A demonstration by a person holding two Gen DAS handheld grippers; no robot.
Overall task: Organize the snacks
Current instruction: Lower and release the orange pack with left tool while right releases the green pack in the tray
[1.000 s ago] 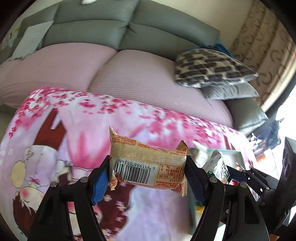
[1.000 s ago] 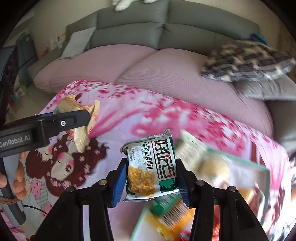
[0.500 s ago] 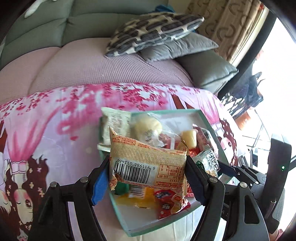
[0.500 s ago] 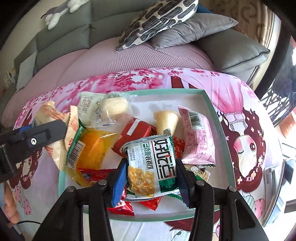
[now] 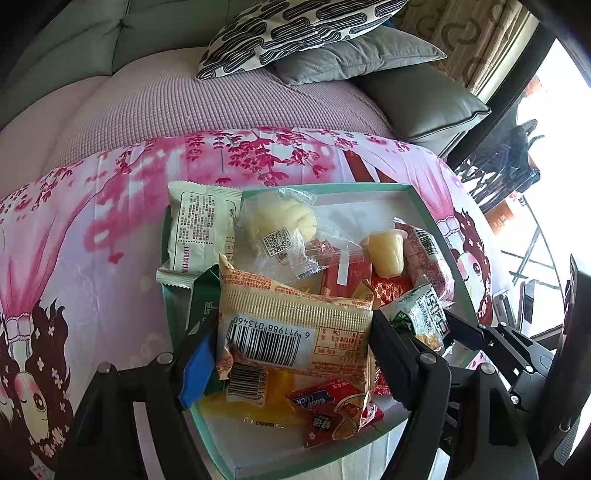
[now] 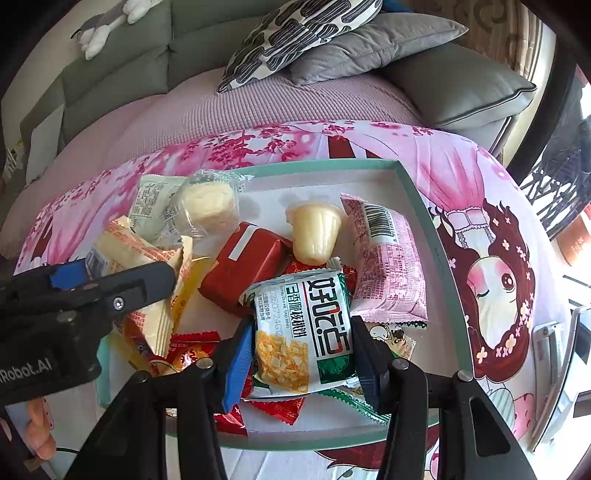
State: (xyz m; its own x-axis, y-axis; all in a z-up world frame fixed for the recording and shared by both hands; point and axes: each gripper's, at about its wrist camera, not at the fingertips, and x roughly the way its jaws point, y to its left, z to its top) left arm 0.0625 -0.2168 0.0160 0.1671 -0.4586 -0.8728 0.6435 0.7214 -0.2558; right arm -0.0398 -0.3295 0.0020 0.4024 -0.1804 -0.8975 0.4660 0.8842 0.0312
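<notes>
My left gripper (image 5: 291, 332) is shut on a beige-orange snack packet (image 5: 295, 325) with a barcode, held over the left part of a green-rimmed white tray (image 5: 424, 221). My right gripper (image 6: 299, 339) is shut on a green-white snack packet (image 6: 303, 328), held over the tray's (image 6: 424, 221) front middle. The left gripper and its packet (image 6: 140, 266) show at the left of the right wrist view. The right gripper's packet (image 5: 424, 314) shows in the left wrist view. The tray holds several snacks: a jelly cup (image 6: 314, 232), a red packet (image 6: 243, 269), a pink packet (image 6: 388, 266), a wrapped bun (image 5: 280, 221).
The tray lies on a pink cartoon-print cloth (image 5: 92, 258) in front of a sofa with pink cover (image 5: 203, 99) and cushions (image 5: 295, 33). A pale green packet (image 5: 199, 232) overhangs the tray's left rim. A window and railing (image 5: 517, 155) are at the right.
Both grippers have swung right from over the bare cloth to over the tray and come lower and closer to it. Each still holds its packet.
</notes>
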